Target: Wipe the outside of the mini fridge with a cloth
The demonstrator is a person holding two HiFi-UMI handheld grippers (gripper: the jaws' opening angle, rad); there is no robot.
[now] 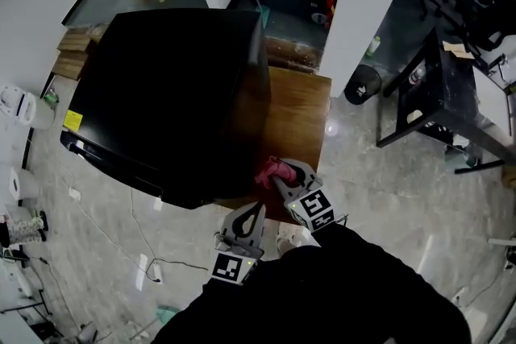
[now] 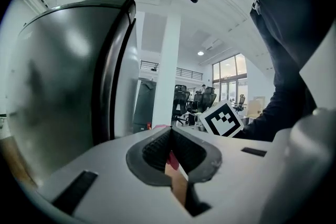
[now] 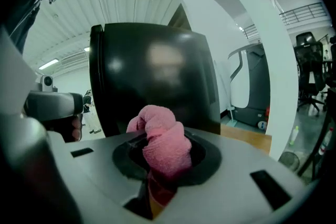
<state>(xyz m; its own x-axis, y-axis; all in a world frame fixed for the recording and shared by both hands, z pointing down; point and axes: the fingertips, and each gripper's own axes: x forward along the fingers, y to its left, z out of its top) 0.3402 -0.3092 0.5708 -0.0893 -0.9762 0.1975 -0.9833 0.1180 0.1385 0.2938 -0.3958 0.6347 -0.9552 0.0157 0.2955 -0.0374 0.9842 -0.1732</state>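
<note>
Against black fridge (image 1: 161, 101), seemingly, bunched pink cloth (image 1: 268, 171)

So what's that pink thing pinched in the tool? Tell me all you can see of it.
It is a pink cloth, soft and terry-looking, bunched into a twisted wad. The right gripper is shut on its lower part, so the rest bulges past the jaws. From the head view it sits by the near corner of the black mini fridge; whether they touch cannot be told.
</note>
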